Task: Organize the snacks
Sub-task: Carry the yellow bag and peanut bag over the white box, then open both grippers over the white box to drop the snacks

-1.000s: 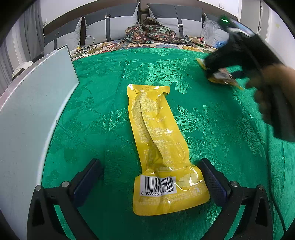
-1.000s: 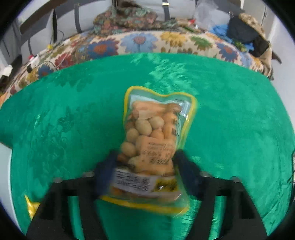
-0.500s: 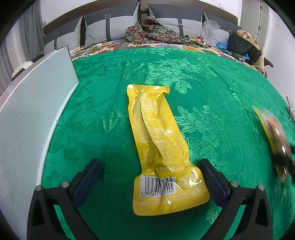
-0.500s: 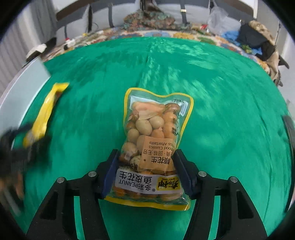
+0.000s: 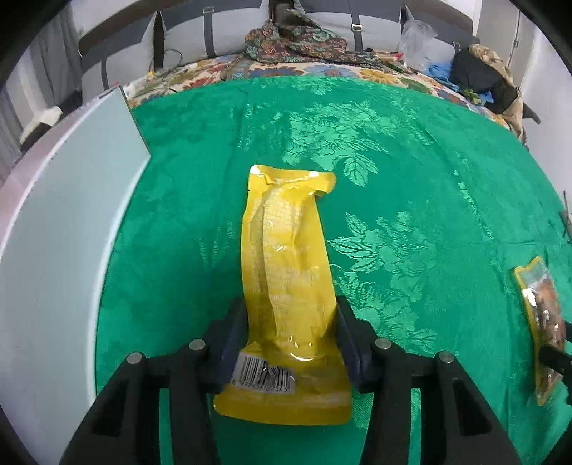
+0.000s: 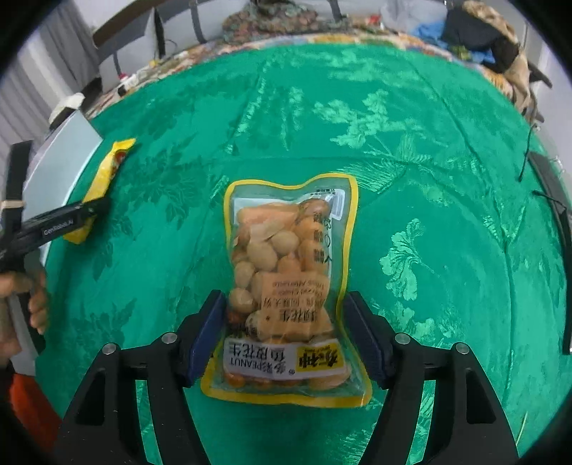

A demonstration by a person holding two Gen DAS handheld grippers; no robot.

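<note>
Both tools' jaws newly changed: left [image 5: 289,343] closing on yellow pouch [image 5: 286,272].

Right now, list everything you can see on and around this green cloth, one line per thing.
yellow snack pouch: one, yellow, on the cloth's left part, near the board.
peanut bag: one, clear with yellow border, right of it.
green cloth: one, green floral, under both.
white board: one, pale, at the cloth's left edge.
cushions: several, grey, behind.
left gripper: jaws just closing, pads against the pouch.
right gripper: jaws just opening around the bag.
</note>
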